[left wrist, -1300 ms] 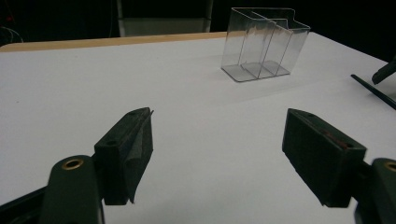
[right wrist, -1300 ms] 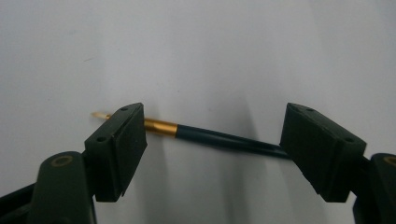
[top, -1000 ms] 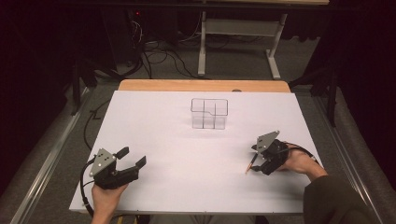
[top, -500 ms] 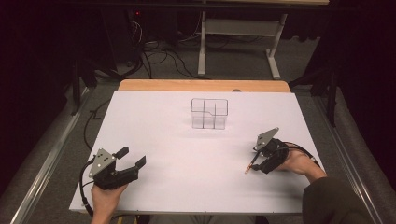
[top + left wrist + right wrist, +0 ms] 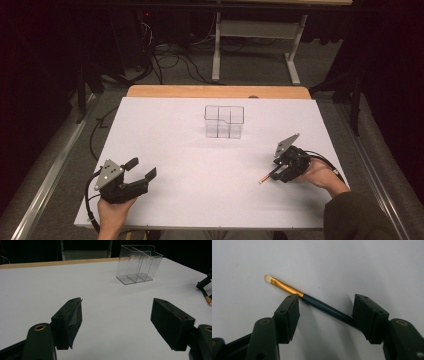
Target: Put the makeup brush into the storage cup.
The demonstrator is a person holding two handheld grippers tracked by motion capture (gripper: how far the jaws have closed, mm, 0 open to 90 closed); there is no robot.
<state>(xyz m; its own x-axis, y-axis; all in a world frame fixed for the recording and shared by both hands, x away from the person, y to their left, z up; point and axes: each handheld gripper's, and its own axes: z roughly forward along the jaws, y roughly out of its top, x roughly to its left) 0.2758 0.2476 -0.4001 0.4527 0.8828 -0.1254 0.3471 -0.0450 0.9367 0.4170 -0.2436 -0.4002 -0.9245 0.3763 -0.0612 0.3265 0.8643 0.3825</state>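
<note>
From the high view, a white sheet covers the table (image 5: 200, 150), with a strip of bare wood along its far edge. A clear plastic organizer (image 5: 223, 121) with several compartments stands near the middle of the far half. The left gripper (image 5: 141, 169) rests near the near left corner, held by the left hand (image 5: 112, 212), its jaws spread wide with nothing between them. The right gripper (image 5: 276, 172) sits near the right edge in the right hand (image 5: 320, 172), and a small makeup brush (image 5: 265, 177) lies on the sheet at its tips, its gold end pointing toward the near left.

In the left gripper view, both jaws stand far apart above bare sheet; the organizer is well beyond them.

In the right gripper view, the jaws have just been closing and straddle the brush's dark handle. They are partly open, and the brush lies flat on the sheet, its pale tip past the left jaw.
</note>
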